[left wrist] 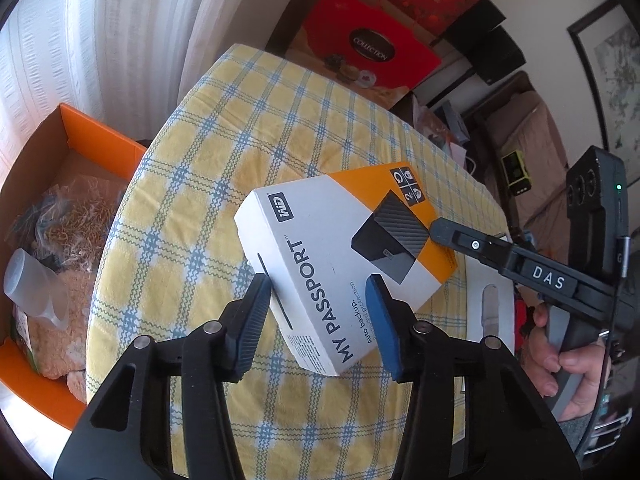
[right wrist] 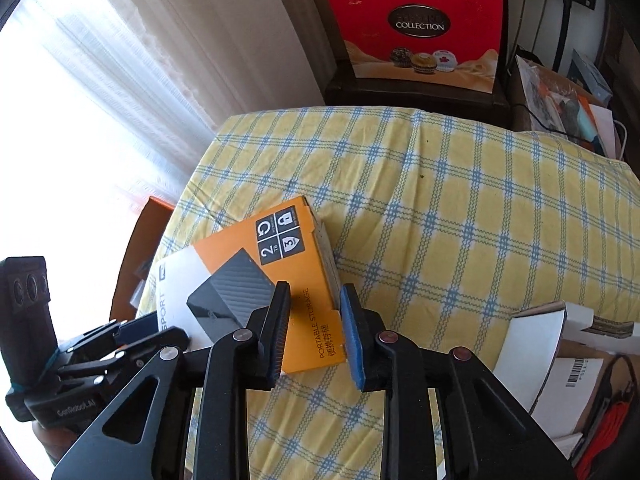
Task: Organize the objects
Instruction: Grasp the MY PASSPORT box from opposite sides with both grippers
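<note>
Here, hard-drive box (left wrist: 344, 264) between left gripper (left wrist: 318, 326) jaws

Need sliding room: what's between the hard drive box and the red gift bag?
Beyond the hard drive box, only bare checked tablecloth, per the right wrist view.

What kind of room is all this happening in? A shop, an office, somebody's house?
Most likely someone's home, a lived-in room. A checked tablecloth covers the table, white curtains hang at a bright window, and a red chocolate gift box stands among stacked household clutter.
</note>
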